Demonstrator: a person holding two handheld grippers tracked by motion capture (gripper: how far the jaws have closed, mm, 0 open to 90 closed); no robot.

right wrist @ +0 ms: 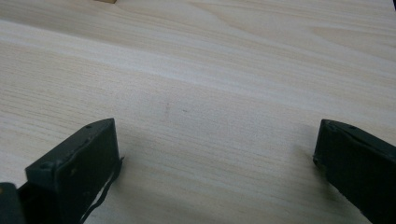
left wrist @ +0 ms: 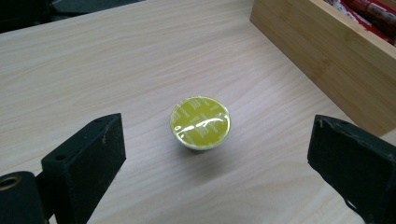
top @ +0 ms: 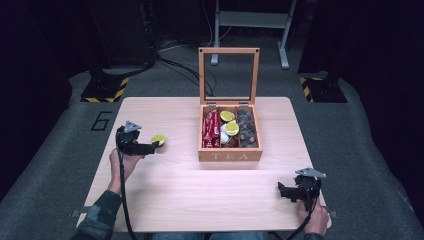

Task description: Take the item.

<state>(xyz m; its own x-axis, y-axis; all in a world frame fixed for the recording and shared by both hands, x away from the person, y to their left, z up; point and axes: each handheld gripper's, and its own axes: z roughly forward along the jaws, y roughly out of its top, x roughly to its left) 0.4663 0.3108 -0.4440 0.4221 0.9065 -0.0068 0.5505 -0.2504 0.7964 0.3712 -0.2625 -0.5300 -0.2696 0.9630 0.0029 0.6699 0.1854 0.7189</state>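
A round yellow-lidded capsule [left wrist: 200,122] sits upright on the wooden table [top: 165,190], left of the tea box; the high view shows the capsule [top: 159,139] just past my left gripper's tips. My left gripper [left wrist: 217,154] is open, its jaws wide on either side of the capsule and short of touching it. In the high view the left gripper [top: 150,146] lies at the table's left. An open wooden box marked TEA [top: 230,156] holds red packets, yellow capsules and dark capsules. My right gripper [right wrist: 215,158] is open over bare wood, and the right gripper [top: 286,191] rests near the front right corner.
The box's glass lid [top: 229,74] stands upright behind it. Its wooden side wall [left wrist: 327,51] runs close to the right of the capsule. A metal stand [top: 250,20], cables and hazard-striped bases [top: 105,90] lie on the floor beyond the table.
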